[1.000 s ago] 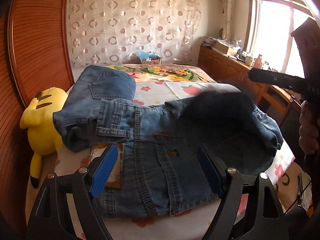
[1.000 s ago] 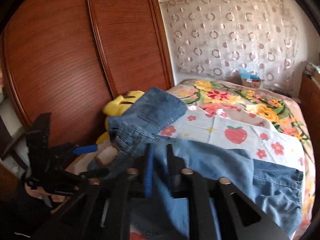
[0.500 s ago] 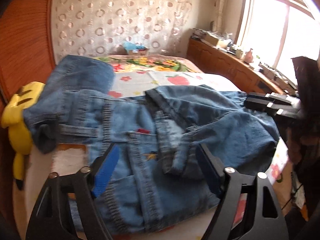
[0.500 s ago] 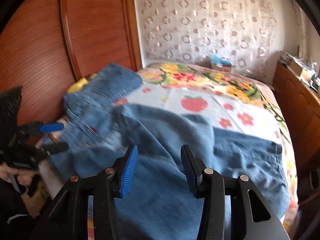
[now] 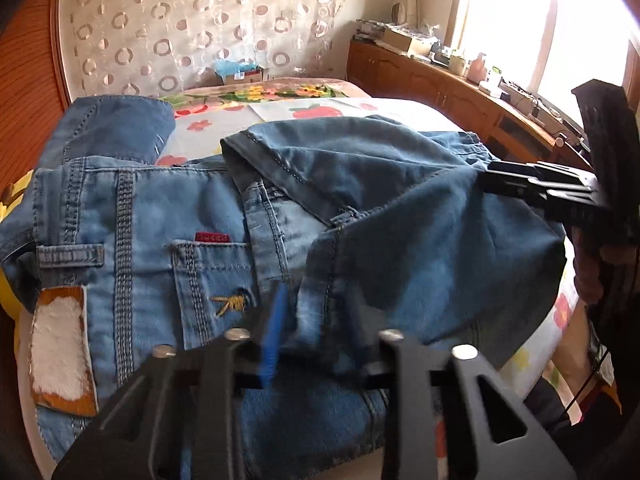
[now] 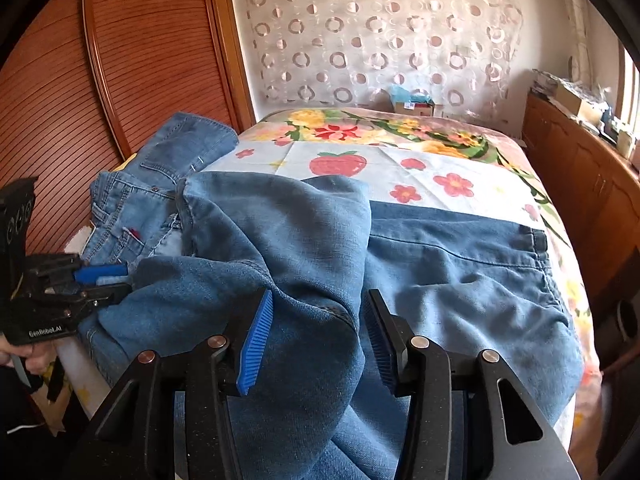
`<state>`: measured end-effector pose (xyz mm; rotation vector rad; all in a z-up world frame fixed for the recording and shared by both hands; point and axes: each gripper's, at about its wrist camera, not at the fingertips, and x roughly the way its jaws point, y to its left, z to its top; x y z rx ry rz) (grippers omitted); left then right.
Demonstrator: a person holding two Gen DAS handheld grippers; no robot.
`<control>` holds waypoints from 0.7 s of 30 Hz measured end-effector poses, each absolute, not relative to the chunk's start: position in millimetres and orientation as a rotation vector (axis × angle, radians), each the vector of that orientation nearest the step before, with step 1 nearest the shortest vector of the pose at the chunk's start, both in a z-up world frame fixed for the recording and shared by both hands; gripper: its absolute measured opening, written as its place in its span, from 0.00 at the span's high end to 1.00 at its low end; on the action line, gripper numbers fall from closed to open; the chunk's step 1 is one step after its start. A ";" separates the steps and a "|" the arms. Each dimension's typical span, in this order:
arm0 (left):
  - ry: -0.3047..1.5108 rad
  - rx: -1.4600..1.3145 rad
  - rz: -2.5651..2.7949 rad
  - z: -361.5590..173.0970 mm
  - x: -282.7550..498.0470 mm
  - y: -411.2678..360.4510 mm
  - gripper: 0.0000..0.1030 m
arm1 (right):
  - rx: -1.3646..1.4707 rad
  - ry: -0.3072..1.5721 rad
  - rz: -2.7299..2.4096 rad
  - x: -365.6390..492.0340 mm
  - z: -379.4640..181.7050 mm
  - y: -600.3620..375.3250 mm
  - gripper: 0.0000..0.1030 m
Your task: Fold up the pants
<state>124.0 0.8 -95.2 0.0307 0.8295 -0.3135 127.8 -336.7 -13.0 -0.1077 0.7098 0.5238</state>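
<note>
- Bed: fills most of the room, covered by a floral sheet with a strawberry print. Wooden wardrobe doors run along one side, a low wooden cabinet under the window along the other, and a curtain with ring pattern hangs at the far end.
- Pants: blue denim jeans, lying across the near part of the bed. Waistband end, back pocket and leather patch lie toward the wardrobe side. One leg is doubled back over the seat area in a loose, rumpled fold; the lower layer lies flatter toward the cabinet side, its hem near that edge of the bed.
- Second denim piece: lies beyond the waistband, close to the wardrobe. Cannot tell whether it belongs to the same garment.
- Yellow plush toy: only a sliver visible, at the bed edge beside the wardrobe, partly under the denim.
- Right gripper: low over the folded leg, jaws standing apart, a ridge of denim rising between the blue pads. Pads not pressed onto the cloth.
- Left gripper: at the near edge of the pants by the pocket. Jaws narrow, with a bunch of denim between them; picture is motion-blurred, so cannot tell whether the cloth is actually pinched.
- Cardboard box: small, at the far end of the bed below the curtain.
</note>
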 end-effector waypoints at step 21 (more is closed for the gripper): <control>0.665 -0.002 -0.290 -34.5 52.6 41.5 0.97 | -0.072 0.648 0.574 132.9 -7.9 -329.7 0.52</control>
